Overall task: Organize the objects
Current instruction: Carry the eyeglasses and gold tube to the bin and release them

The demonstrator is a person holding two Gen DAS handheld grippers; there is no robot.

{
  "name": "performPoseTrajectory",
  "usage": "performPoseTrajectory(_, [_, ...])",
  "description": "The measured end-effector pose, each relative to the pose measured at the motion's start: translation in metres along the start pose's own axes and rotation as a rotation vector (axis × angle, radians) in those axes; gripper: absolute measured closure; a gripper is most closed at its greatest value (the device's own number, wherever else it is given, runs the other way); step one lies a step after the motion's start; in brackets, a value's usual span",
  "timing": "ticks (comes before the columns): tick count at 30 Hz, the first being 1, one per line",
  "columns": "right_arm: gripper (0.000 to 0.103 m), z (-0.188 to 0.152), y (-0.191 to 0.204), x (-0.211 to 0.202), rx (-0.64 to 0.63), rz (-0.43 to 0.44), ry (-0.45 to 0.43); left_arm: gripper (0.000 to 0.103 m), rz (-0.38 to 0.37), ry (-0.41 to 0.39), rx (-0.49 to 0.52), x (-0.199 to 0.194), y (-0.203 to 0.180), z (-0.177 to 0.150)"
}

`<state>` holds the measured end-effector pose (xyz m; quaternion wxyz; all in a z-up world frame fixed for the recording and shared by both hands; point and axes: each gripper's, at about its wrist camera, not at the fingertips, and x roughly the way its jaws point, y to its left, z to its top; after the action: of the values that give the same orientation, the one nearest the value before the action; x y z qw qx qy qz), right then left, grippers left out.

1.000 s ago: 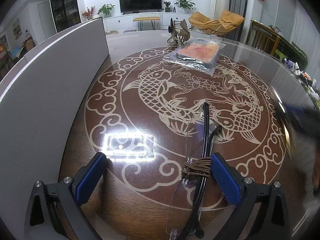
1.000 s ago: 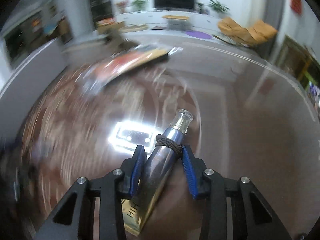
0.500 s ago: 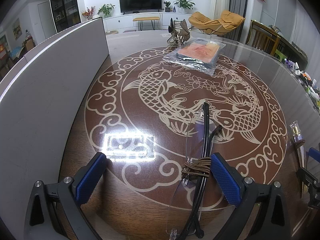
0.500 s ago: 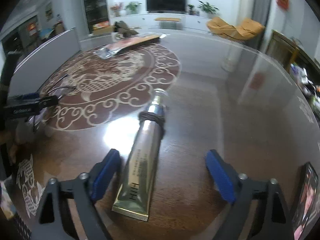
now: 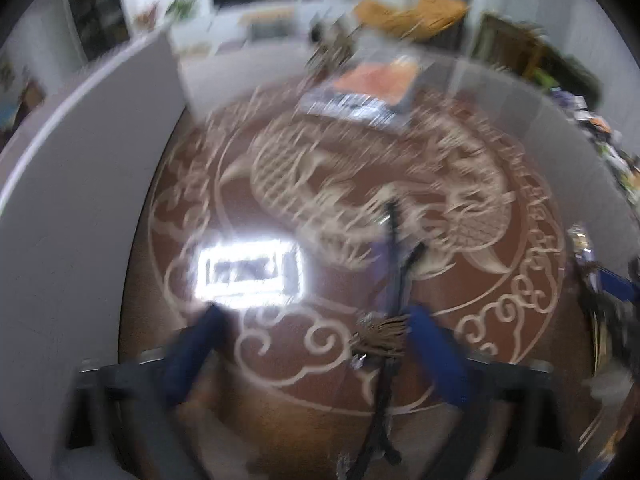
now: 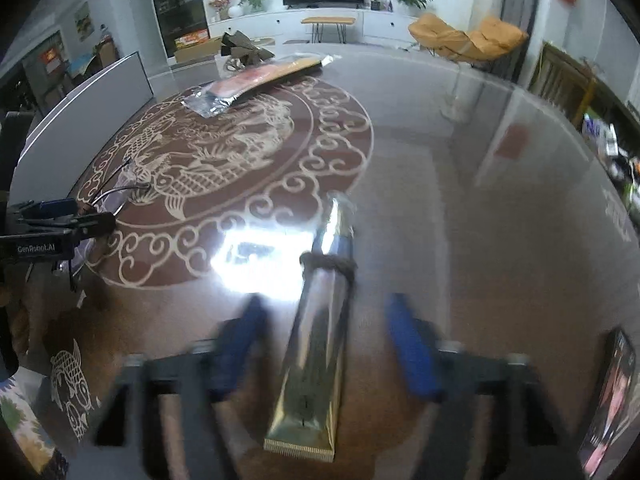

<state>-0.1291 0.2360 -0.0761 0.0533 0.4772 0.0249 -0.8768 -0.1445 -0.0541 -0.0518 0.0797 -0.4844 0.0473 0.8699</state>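
A gold and silver tube (image 6: 316, 344) with a brown band around it lies on the table between the open fingers of my right gripper (image 6: 324, 344), which does not touch it. A pair of clear glasses with black arms and a brown band (image 5: 384, 332) lies between the open fingers of my left gripper (image 5: 316, 352), close to the right finger. The left view is blurred. The glasses (image 6: 120, 192) and the left gripper (image 6: 52, 224) also show at the left of the right wrist view. The right gripper (image 5: 612, 292) shows at the right edge of the left wrist view.
A clear bag with something orange inside (image 5: 368, 88) (image 6: 248, 84) lies at the far side of the round table with a fish pattern (image 6: 224, 152). A grey panel (image 5: 80, 200) stands along the left. A dark ornament (image 6: 244, 48) stands beyond the bag.
The right gripper let go of the tube a second ago and stays open around it, now narrower. The left view has gone blurred as the left gripper moves; the glasses lie as before.
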Motion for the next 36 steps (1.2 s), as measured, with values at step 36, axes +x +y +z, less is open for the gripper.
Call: performPoseTrajectory(36, [0.077,0.089,0.329,-0.160,-0.361,0.833,0.038,0.091,0.061,-0.275,-0.424,-0.222,0.255,-0.112])
